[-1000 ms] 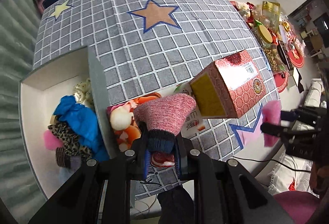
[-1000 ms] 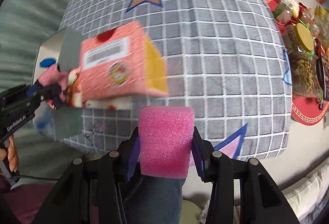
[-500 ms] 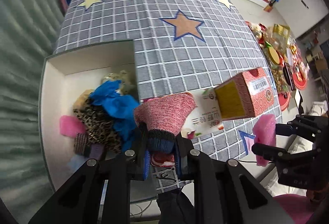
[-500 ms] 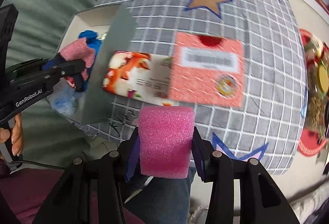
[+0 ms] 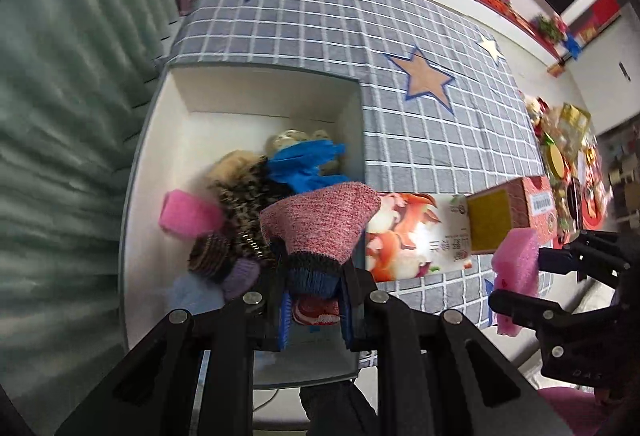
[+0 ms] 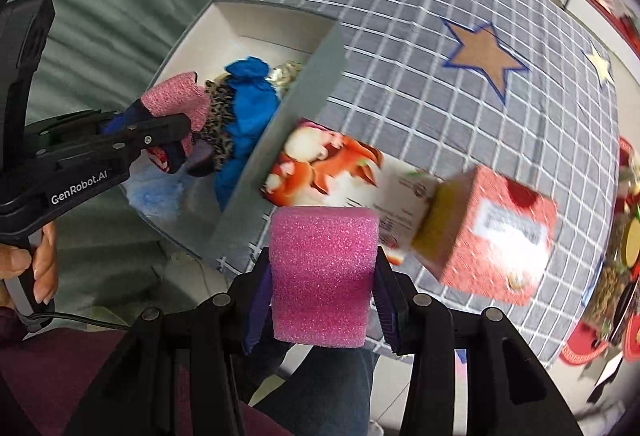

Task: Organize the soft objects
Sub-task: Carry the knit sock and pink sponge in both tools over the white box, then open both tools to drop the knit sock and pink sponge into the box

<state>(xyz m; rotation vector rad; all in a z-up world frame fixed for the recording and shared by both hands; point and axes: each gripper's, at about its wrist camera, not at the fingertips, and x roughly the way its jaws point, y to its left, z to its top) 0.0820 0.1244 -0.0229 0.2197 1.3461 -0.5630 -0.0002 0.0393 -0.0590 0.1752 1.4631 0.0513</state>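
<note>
My left gripper [image 5: 314, 306] is shut on a pink knitted sock [image 5: 320, 220] with a dark blue cuff, held over the right side of the open white box [image 5: 256, 91]. The box holds several soft things: a blue cloth [image 5: 304, 163], a leopard-print piece [image 5: 248, 191], a pink sponge [image 5: 188, 213]. My right gripper [image 6: 322, 300] is shut on a pink foam block [image 6: 322, 272], above the table's near edge, just outside the box [image 6: 240, 19]. In the right wrist view the left gripper [image 6: 160, 139] with the sock [image 6: 176, 101] hangs over the box.
A flat printed carton [image 5: 416, 236] and a red box with a yellow end [image 5: 508, 213] lie on the grey checked tablecloth [image 5: 320, 27] to the right of the white box. Packaged snacks [image 5: 560, 143] crowd the far right. A person's hand [image 6: 36, 268] grips the left handle.
Both grippers have swung left toward the white box. The sock went from above the printed carton to above the box interior; the foam block came closer to the box's wall. Both grips unchanged.
</note>
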